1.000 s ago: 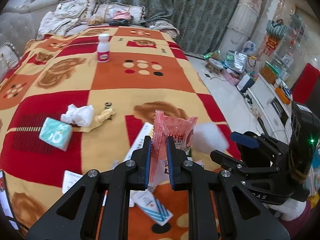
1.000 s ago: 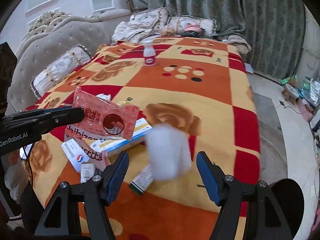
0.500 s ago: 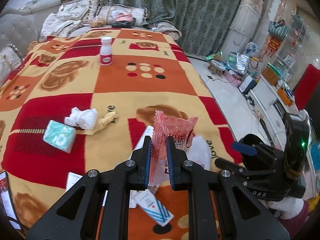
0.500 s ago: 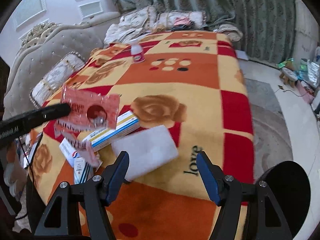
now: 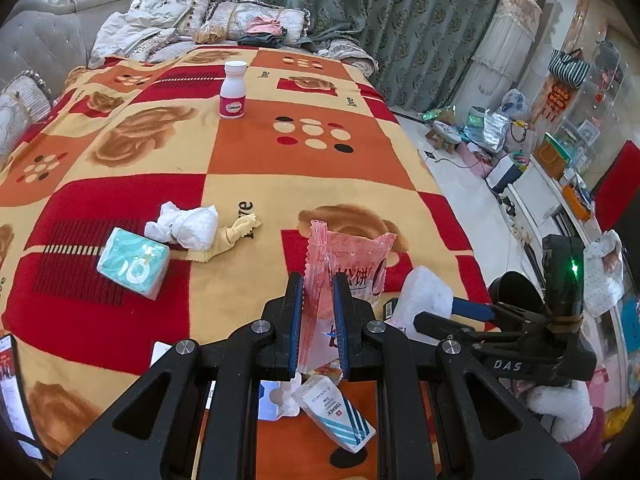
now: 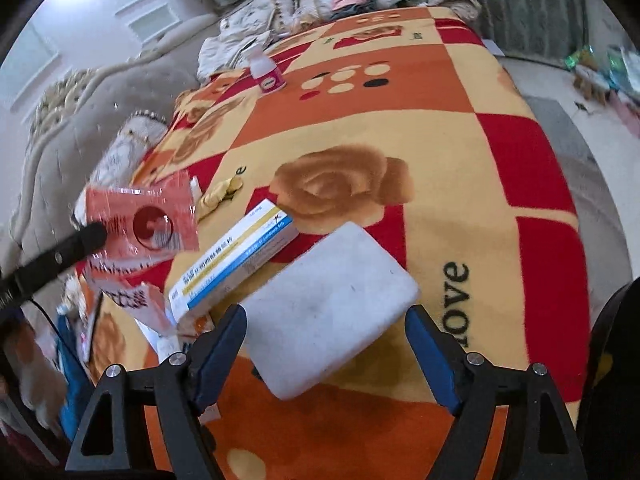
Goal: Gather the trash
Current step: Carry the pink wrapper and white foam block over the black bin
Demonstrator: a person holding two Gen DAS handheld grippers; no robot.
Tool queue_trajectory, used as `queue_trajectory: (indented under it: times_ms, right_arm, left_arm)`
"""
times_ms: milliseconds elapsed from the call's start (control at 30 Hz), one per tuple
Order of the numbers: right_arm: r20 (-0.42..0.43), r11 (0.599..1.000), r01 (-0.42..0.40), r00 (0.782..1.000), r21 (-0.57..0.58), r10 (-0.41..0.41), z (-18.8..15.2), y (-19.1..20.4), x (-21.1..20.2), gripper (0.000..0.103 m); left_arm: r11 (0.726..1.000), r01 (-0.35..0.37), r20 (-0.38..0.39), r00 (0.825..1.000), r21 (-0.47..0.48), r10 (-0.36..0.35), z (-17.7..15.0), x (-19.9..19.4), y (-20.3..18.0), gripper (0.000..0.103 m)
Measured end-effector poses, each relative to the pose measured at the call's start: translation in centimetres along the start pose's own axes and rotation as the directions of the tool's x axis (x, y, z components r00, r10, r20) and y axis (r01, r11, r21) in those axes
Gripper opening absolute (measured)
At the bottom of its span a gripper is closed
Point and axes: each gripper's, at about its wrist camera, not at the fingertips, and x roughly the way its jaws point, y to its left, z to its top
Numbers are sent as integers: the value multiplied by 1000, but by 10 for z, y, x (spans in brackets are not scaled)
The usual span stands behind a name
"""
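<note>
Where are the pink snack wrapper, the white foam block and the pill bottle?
Pink plastic snack wrapper (image 5: pixel 360 252), left wrist view, printed front.
White rectangular foam block (image 6: pixel 328 312), right wrist view, top face.
White pink-labelled pill bottle (image 5: pixel 233 90), left wrist view, body.

Bedroom around the patterned blanket
Green curtains hang behind pillows at the headboard; a cluttered floor and white shelf lie alongside, right.
</note>
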Motion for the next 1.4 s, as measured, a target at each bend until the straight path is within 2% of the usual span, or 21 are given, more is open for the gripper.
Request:
queue_trajectory:
  times_ms: [200,467,500,533,567,667,967,1400]
  right_arm:
    - [6,999,15,1000,29,-15,7,5,-4,85]
    - [-32,996,74,997,44,-73,14,13,24,86]
    - [-38,996,81,996,33,-80,13,13,27,84]
    - [-33,996,81,996,24,-80,12,14,25,73]
    - [-25,997,76,997,15,-76,10,13,24,66]
    - [6,997,78,997,-21,-78,5,13,12,66]
    - [80,982,168,984,-91,-161,-4,7,-29,65]
    - [118,966,260,959,13,-259,-23,-58,-79,65]
  left_arm:
    - [1000,8,0,1000,-19,-8,0,2,5,12]
    - [1000,13,-11,1000,-11,-13,-3,2,3,13]
    - [1000,15,-9,1000,-13,-15,-3,2,3,13]
    - [1000,17,-7,1000,-15,-17,-3,1,3,13]
    - [1000,19,-6,1000,-18,-19,-3,1,3,13]
    - [999,30,-6,1000,-20,-31,-1,2,0,13]
    - [996,85,-21,996,23,-85,0,8,-40,12]
    - [979,177,-97,981,97,-168,-7,39,-125,13]
